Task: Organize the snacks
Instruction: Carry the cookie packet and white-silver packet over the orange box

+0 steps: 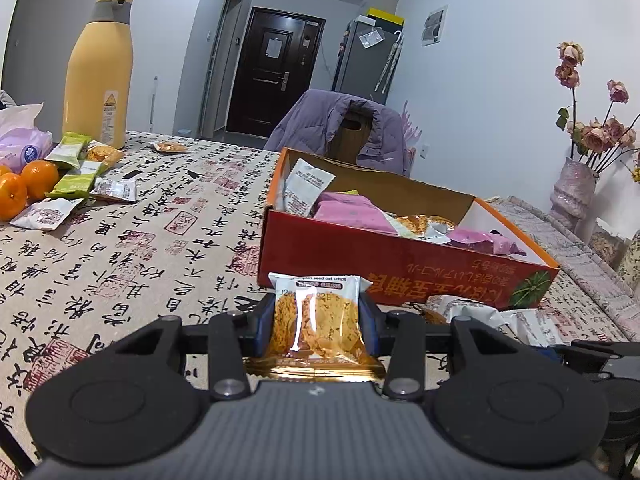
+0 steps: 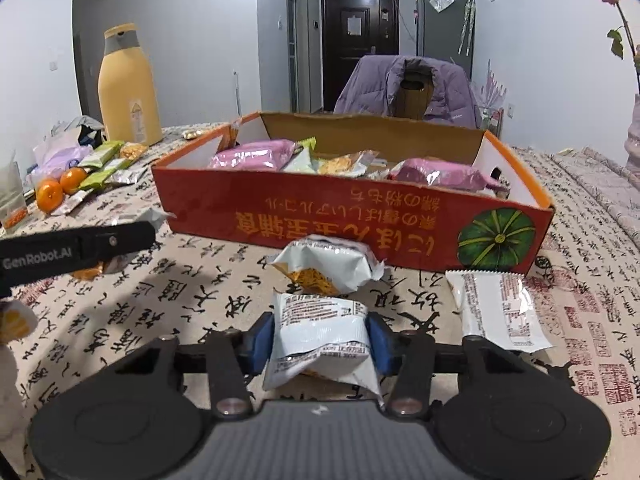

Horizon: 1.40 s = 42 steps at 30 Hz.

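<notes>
My left gripper [image 1: 317,318] is shut on an oat crisp packet [image 1: 316,320], held upright just short of the near wall of the red cardboard box [image 1: 360,256]. My right gripper [image 2: 318,338] is shut on a white snack packet [image 2: 320,338], back side up, in front of the same box [image 2: 320,216]. The box holds pink packets [image 2: 250,154] and several other snacks. Two more white packets [image 2: 328,266] [image 2: 496,310] lie on the tablecloth before the box. The left gripper's body [image 2: 76,250] shows at the left of the right wrist view.
Green and white snack packets [image 1: 76,178] and oranges [image 1: 28,186] lie at the table's far left beside a tall yellow thermos [image 1: 100,76] and a purple tissue pack [image 1: 20,148]. A chair with a purple jacket [image 1: 340,128] stands behind the table. A vase of dried roses [image 1: 576,192] is at right.
</notes>
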Each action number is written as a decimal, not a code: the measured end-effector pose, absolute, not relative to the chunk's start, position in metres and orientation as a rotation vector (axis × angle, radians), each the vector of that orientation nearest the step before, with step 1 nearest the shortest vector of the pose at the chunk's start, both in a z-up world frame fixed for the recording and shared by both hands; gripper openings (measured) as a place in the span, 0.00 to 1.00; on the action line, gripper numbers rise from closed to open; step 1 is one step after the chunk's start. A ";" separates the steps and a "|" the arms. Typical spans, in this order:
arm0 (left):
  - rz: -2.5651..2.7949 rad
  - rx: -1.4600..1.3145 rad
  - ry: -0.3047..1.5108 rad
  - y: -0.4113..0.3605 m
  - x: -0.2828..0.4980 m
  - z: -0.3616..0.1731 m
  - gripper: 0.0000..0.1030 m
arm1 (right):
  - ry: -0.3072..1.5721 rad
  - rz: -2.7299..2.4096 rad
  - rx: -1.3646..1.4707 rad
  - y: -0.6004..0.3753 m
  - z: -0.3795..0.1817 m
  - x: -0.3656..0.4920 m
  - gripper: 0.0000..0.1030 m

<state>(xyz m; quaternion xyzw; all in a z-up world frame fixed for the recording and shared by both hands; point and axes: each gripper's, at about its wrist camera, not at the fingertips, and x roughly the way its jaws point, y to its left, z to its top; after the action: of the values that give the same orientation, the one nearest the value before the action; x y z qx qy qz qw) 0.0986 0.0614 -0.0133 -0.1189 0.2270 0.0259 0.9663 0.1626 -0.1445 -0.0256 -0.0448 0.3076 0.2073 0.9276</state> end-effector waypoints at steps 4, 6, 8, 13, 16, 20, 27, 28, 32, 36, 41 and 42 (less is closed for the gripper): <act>0.050 -0.208 0.448 0.054 0.094 -0.008 0.42 | 0.589 0.422 -0.091 -0.151 -0.015 0.155 0.47; 0.045 -0.198 0.445 0.050 0.093 -0.003 0.42 | 0.570 0.419 -0.085 -0.155 -0.009 0.153 0.47; 0.044 -0.183 0.438 0.046 0.091 0.004 0.42 | 0.551 0.414 -0.080 -0.158 -0.002 0.152 0.47; 0.042 -0.136 0.401 0.036 0.094 0.027 0.42 | 0.507 0.402 -0.078 -0.167 0.015 0.157 0.47; 0.043 -0.117 0.387 0.032 0.102 0.041 0.42 | 0.480 0.391 -0.079 -0.170 0.025 0.165 0.47; 0.044 -0.111 0.372 0.029 0.117 0.057 0.42 | 0.442 0.378 -0.085 -0.172 0.040 0.179 0.47; 0.061 -0.118 0.356 0.026 0.151 0.075 0.42 | 0.401 0.358 -0.091 -0.169 0.059 0.213 0.47; 0.063 -0.118 0.354 0.026 0.156 0.077 0.42 | 0.396 0.356 -0.090 -0.169 0.061 0.218 0.47; 0.077 -0.123 0.345 0.024 0.178 0.084 0.42 | 0.386 0.352 -0.080 -0.167 0.067 0.239 0.47; 0.098 -0.133 0.337 0.024 0.196 0.087 0.42 | 0.380 0.347 -0.070 -0.163 0.068 0.258 0.47; 0.128 -0.163 0.336 0.030 0.217 0.083 0.42 | 0.379 0.333 -0.062 -0.156 0.062 0.281 0.47; 0.135 -0.164 0.339 0.030 0.220 0.081 0.42 | 0.382 0.331 -0.062 -0.155 0.059 0.284 0.47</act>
<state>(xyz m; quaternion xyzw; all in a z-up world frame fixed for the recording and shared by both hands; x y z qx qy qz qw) 0.2204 0.0304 0.0810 -0.0815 0.1685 0.0670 0.9800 0.2837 -0.1551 0.0587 -0.0306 0.1889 0.1638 0.9678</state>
